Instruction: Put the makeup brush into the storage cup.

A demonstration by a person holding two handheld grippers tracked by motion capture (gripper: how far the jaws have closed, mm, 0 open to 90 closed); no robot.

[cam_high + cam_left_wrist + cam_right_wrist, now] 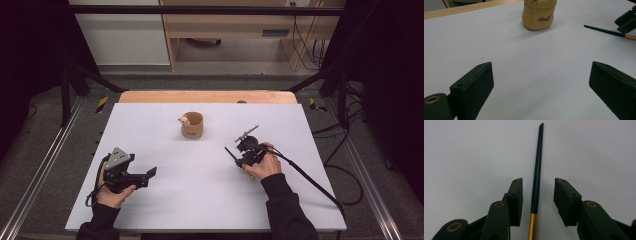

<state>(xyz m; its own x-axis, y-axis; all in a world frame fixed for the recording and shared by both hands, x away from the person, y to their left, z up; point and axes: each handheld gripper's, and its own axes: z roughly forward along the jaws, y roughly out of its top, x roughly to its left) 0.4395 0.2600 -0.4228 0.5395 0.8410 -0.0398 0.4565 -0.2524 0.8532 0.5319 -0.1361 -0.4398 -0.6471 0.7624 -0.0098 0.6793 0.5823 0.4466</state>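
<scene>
1. Right tongs (537,202) sit low over the white desk (200,195), and between the two black jaws lies a thin paintbrush (537,175), dark handle with a gold ferrule at the near end.
2. There is a clear gap on both sides of that handle in the right gripper view: the pads are not pressing on it, so the brush rests on the desk, unheld, with the jaws at a narrow-to-middling spread.
3. The handle's pointed tip runs straight away from the jaws along the desk.
4. From the high view, the right tongs (239,154) are in the person's right hand (265,165), right of centre on the desk, the black cable trailing off toward the near right edge.
5. The brush (230,154) shows there as a short dark line poking out to the left of the tongs.
6. Over on the left, the left tongs (150,175) rest in the left hand (114,192) near the desk's front left, the grey three-cornered plate on top.
7. Left gripper view: those jaws stand wide apart, bare desk between them.
8. Ahead of them stands a tan cup (539,15) with dark lettering, upright, with something pale at its rim; in the high view it stands toward the back of the desk, near the middle, well apart from both tongs.
</scene>
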